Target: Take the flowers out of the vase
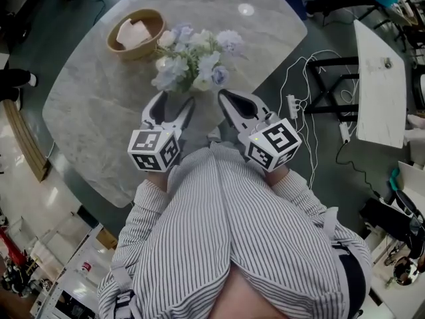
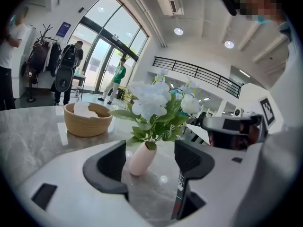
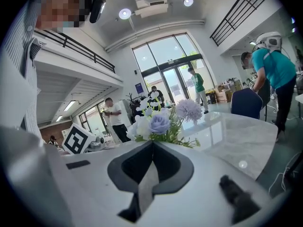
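A bunch of pale blue and white flowers [image 1: 192,58] stands near the middle of the marble table [image 1: 93,118]. Its small pink vase [image 2: 141,159] is hidden under the blooms in the head view. In the left gripper view the flowers [image 2: 154,105] rise from the vase. My left gripper [image 1: 176,103] is open, and the vase shows in the gap just ahead of its pads [image 2: 116,161], untouched. My right gripper [image 1: 224,97] is shut and empty, just right of the bunch. In its own view the right gripper [image 3: 151,144] has the flowers [image 3: 161,122] close behind its tips.
A wicker bowl [image 1: 136,33] with something pale inside sits beyond the flowers to the left, the same bowl [image 2: 87,119] in the left gripper view. The table edge runs close to the person's striped shirt. Cables and a power strip [image 1: 292,105] lie on the floor at right, beside a white table [image 1: 382,85]. People stand in the background.
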A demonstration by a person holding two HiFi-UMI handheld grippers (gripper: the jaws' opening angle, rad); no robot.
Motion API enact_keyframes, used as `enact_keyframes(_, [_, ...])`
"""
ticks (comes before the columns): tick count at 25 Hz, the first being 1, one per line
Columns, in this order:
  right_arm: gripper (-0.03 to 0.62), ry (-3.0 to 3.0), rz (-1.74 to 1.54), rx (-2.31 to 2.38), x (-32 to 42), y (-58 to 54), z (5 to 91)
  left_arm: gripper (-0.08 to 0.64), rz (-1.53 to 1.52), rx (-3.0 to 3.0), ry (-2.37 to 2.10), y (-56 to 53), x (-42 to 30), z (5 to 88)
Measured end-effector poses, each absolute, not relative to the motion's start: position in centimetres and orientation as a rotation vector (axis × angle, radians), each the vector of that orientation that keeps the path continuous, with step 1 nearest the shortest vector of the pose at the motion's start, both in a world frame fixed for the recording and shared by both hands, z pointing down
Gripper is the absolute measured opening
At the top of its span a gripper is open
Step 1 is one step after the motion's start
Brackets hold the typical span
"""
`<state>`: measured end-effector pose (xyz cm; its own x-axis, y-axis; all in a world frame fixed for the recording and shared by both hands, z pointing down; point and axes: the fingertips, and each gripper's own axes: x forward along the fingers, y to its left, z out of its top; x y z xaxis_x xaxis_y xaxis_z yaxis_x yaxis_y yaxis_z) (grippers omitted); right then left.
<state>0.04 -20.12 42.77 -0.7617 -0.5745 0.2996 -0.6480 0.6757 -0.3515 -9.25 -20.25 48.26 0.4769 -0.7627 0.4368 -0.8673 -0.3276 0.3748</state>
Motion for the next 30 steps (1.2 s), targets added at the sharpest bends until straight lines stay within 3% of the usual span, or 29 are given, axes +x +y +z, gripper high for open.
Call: enact_keyframes(30, [0.015, -2.672, 0.684, 0.986, -0.2, -19.7, 44.2, 0.327, 0.231, 2.283, -1.351, -24.9, -9.6, 48.0])
